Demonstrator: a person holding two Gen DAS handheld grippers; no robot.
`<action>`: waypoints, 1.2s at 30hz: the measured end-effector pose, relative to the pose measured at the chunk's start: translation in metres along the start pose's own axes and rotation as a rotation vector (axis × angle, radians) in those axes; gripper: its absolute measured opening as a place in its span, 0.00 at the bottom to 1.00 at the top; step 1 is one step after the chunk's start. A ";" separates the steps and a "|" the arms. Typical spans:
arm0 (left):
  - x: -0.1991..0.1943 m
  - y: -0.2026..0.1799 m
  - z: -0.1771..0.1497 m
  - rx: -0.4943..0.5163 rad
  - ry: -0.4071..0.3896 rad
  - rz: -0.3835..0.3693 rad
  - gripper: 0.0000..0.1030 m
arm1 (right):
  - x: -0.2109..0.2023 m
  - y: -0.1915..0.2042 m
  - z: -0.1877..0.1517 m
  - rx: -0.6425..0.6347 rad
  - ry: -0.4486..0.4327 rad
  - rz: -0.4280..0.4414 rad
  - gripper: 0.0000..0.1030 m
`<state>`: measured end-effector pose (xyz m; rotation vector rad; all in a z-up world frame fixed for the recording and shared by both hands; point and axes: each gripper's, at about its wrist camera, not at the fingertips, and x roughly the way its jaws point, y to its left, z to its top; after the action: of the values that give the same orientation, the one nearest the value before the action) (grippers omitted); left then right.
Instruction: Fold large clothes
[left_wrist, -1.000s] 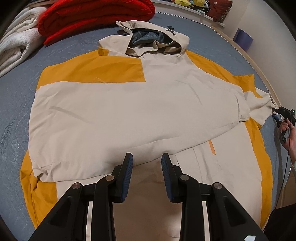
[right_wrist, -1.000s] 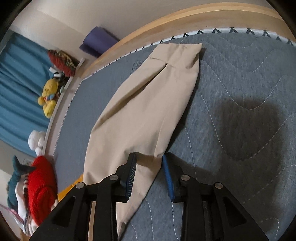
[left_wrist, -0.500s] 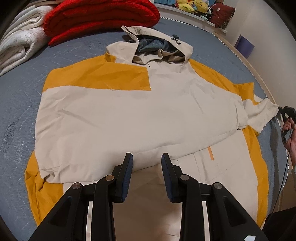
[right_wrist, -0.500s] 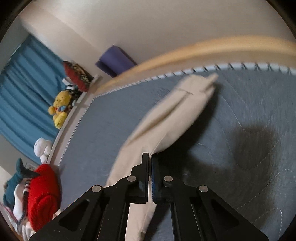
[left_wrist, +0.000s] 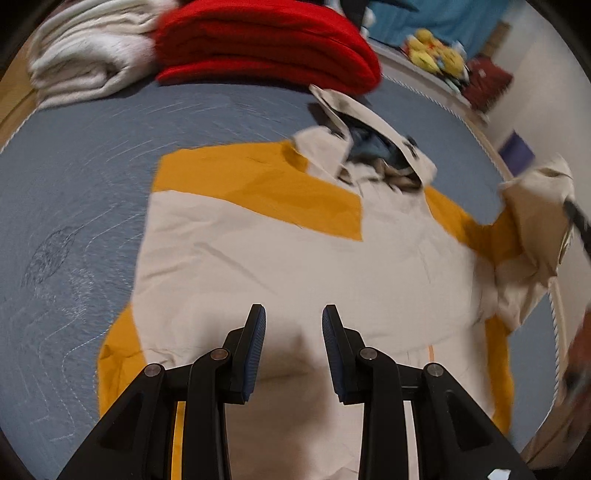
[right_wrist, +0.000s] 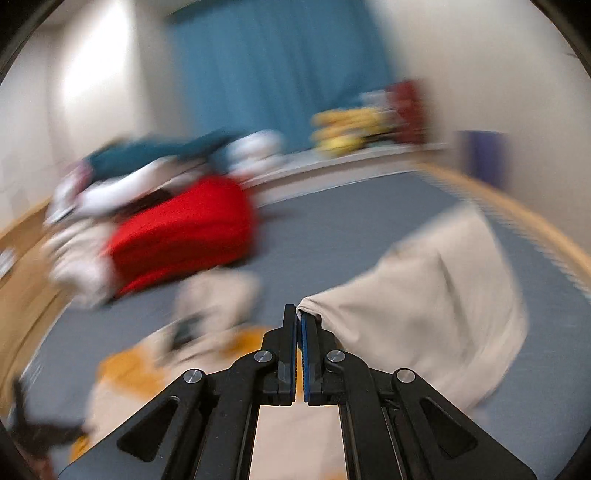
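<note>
Where blue curtains (right_wrist: 280, 66) hang, a jacket (left_wrist: 295, 266) covers the grey mattress (left_wrist: 74, 221).

The big cloth jacket (left_wrist: 332, 266) is cream with bright yellow-orange patches, and its hood is dark blue inside. It lies on a soft grey-blue quilted mattress (left_wrist: 74, 206) stitched with pale wavy lines. Past the black left gripper (left_wrist: 293, 321) with blue pads sits a red folded blanket (left_wrist: 266, 44) beside a fluffy white blanket (left_wrist: 85, 62).
</note>
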<state>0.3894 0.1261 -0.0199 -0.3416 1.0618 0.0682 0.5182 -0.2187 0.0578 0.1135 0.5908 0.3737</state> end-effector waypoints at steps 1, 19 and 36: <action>-0.002 0.008 0.003 -0.027 -0.003 -0.008 0.28 | 0.006 0.038 -0.010 -0.039 0.026 0.076 0.02; 0.007 0.023 0.001 -0.144 0.023 -0.148 0.28 | -0.019 0.047 -0.073 0.119 0.369 -0.022 0.28; 0.103 -0.079 -0.046 0.139 0.083 0.100 0.67 | 0.070 -0.099 -0.179 0.774 0.673 -0.146 0.33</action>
<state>0.4186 0.0264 -0.1100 -0.1670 1.1594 0.0694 0.5018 -0.2839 -0.1480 0.7001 1.3841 0.0095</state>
